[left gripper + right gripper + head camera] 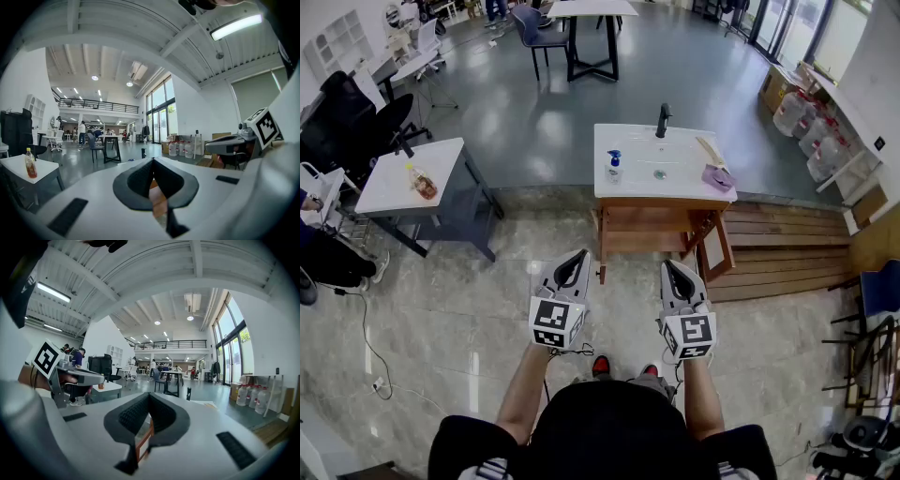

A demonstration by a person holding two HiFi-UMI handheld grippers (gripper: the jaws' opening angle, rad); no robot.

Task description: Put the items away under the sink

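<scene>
The task looks not yet begun. A person stands well back from a sink unit, holding the left gripper and the right gripper out in front; each has its jaws pressed together with nothing between them, as both gripper views confirm.

All the items sit on the sink's white worktop: a blue-topped bottle at the left edge of the basin; a wooden-handled brush and a pink cloth at the right end. The basin itself holds nothing that can be made out; a black tap stands behind it.

Below is the wooden cabinet; its door hangs open at the right, and nothing shows inside, though most of the interior is hidden from this angle. By my judgement, every item remains to be picked up and stowed.

Well apart to the left, a separate white worktop carries a drink bottle.
</scene>
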